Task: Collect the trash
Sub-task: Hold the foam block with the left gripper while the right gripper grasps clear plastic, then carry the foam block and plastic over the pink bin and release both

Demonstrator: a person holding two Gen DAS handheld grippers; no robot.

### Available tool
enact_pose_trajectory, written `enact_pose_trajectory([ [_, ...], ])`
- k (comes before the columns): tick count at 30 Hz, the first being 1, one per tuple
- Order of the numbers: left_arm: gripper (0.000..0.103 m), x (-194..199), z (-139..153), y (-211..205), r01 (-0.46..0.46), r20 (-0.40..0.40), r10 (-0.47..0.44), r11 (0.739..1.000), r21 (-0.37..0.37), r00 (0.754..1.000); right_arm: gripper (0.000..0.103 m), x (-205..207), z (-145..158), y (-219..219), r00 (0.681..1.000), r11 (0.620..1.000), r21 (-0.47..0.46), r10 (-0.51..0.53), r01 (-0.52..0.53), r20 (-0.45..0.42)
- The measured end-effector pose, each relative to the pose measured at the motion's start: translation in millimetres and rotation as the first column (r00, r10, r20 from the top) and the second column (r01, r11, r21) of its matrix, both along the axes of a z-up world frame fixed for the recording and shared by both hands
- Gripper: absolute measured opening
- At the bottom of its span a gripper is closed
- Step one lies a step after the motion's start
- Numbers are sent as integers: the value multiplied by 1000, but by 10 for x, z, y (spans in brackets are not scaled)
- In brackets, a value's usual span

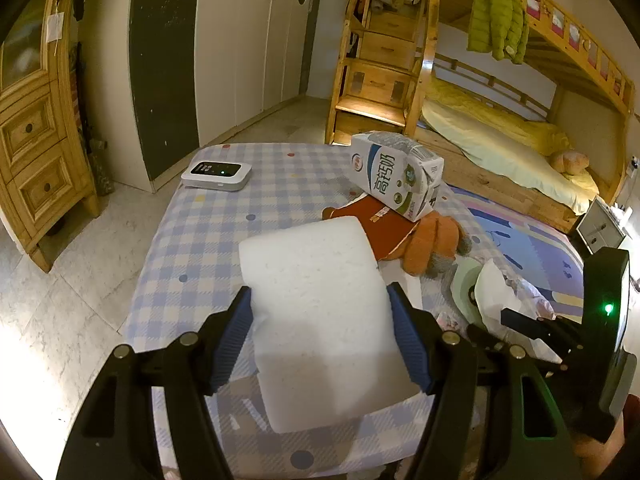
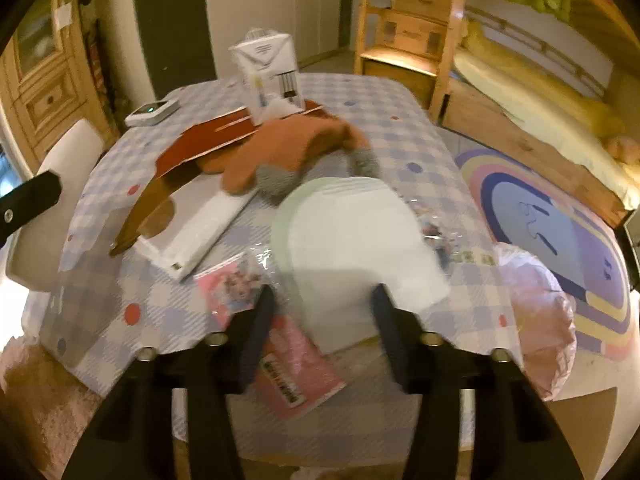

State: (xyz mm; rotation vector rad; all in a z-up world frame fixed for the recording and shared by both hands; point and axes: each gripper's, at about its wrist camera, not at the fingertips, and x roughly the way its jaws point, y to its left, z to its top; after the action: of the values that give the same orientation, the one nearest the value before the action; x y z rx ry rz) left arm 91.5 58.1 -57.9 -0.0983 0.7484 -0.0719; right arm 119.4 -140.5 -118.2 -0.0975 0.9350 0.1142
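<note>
Two claws are at work over the checked worktop. The left claw is clamped on a white foam block, its blue pads pressed against the block's long sides and the block held up off the cloth. The right claw stands partly apart astride a white paper piece lying on a pale green plate near the worktop's front edge; blur hides whether the pads touch it, so I cannot tell if it has a grip. Foam like that looks light and stiff but crumbly, so a gentle hold across the narrow sides, as now, should suit it. I judge the paper thin and floppy, best pinched at its near edge. Other litter lies about: a milk carton perched on red card, an orange glove, a pink wrapper, and crinkly clear film whose outline is hard to trace. A pink bag bulges at the worktop's right side, its mouth out of sight. The foam's underside is hidden too.
</note>
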Motion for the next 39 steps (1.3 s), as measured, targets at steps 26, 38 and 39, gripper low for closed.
enact_pose_trajectory([
  [26,66,85,537,-1604,412,156,-411,911,25,898,1,-373,1266,-1497,946,965,230,-186,125,264],
  [38,67,356,195,-2994,627,84,-628,778,40,774,1,-459,924,-2546,906,912,251,-375,324,195],
  [39,67,369,168,-3073,635,76,-636,772,39,768,1,-437,884,-2631,902,904,261,-391,338,185],
])
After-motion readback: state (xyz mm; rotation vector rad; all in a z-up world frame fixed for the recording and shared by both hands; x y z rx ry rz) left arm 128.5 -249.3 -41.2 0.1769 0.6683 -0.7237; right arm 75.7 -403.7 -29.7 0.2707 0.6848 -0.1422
